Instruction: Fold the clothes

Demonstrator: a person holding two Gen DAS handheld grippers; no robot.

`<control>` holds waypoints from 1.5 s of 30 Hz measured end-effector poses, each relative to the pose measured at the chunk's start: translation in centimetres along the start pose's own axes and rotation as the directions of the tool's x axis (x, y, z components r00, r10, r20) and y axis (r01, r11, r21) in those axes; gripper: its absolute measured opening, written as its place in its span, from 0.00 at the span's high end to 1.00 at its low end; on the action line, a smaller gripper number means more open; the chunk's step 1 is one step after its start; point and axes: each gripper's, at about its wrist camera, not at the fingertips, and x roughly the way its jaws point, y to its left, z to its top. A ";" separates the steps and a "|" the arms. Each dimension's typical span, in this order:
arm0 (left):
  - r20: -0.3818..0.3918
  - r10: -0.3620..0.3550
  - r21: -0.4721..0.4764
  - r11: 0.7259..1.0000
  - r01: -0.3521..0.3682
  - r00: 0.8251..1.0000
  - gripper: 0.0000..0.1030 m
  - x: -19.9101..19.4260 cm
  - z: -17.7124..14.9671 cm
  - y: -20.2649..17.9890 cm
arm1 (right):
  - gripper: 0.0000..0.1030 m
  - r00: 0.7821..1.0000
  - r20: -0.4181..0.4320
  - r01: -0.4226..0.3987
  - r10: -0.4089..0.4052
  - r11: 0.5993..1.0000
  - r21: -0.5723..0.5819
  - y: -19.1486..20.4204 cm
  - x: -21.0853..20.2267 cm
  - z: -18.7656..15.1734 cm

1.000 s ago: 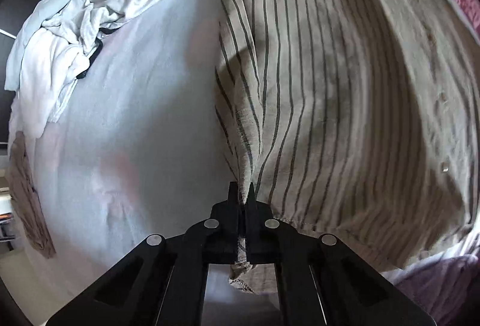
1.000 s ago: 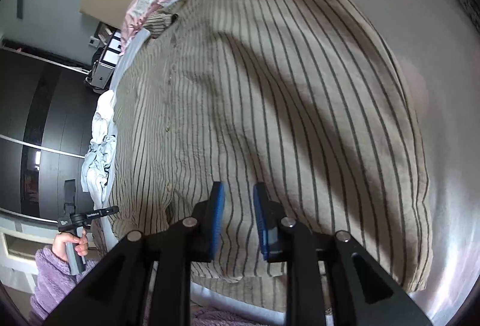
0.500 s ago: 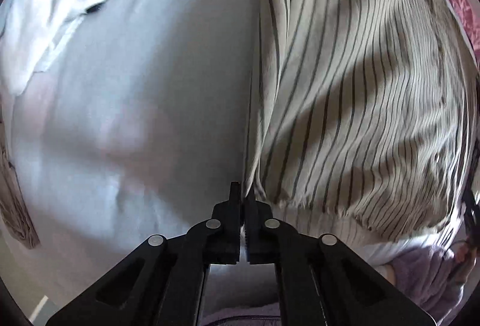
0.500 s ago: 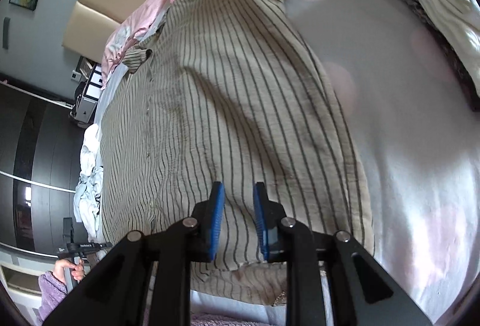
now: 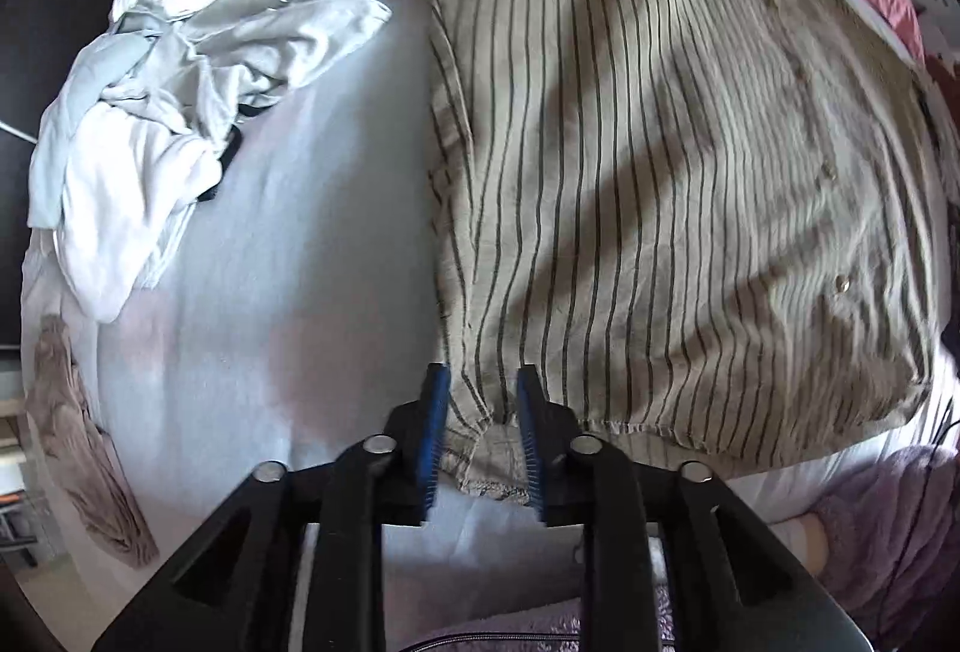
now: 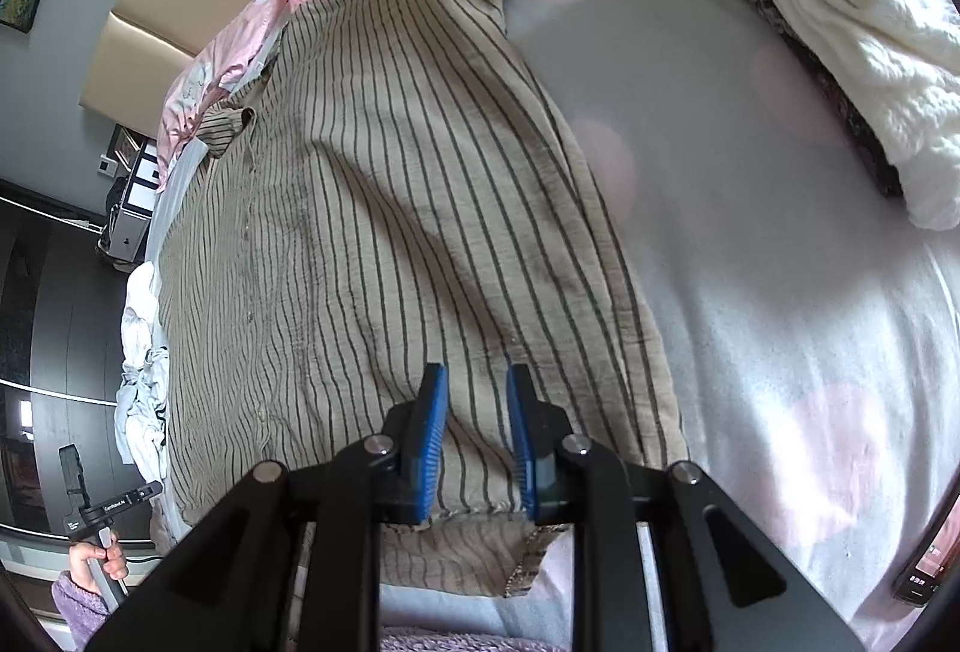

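Striped shirt laid flat for folding; both claws off the cloth.

Beige dark-striped linen shirt (image 5: 660, 160) lies spread, button side up, on pale bedsheet (image 5: 288, 256). Left gripper (image 5: 478, 394), jaws just opening, has released the hem corner; right gripper (image 6: 477, 400) hovers parted, empty, likely positioning for next fold.

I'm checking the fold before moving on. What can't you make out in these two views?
- Striped shirt hem, left wrist view: partly behind the left gripper fingers.
- Shirt's far sleeve, right wrist view: not visible.
- Dark item, left wrist view: buried under white clothes.
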 end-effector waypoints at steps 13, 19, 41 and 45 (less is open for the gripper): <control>-0.148 0.029 -0.117 0.992 -0.047 0.989 0.66 4.9 -1.2 0.3 | 0.80 1.000 0.007 -0.031 0.030 0.998 0.048 -1.1 0.4 0.4; -0.093 0.066 -0.119 0.990 -0.077 0.993 0.66 2.1 -2.0 -0.2 | 0.79 1.000 0.000 -0.029 0.029 0.998 0.048 -1.1 0.7 0.5; -0.151 -0.033 -0.244 0.970 -0.005 0.988 0.95 1.9 -6.9 -1.6 | 0.80 0.999 0.010 -0.034 0.033 0.998 0.057 -1.3 0.6 0.5; -0.097 -0.118 -0.283 0.955 0.086 0.988 0.97 -0.5 -8.3 -0.9 | 0.79 0.999 0.013 -0.031 0.030 0.997 0.067 -1.7 0.0 0.5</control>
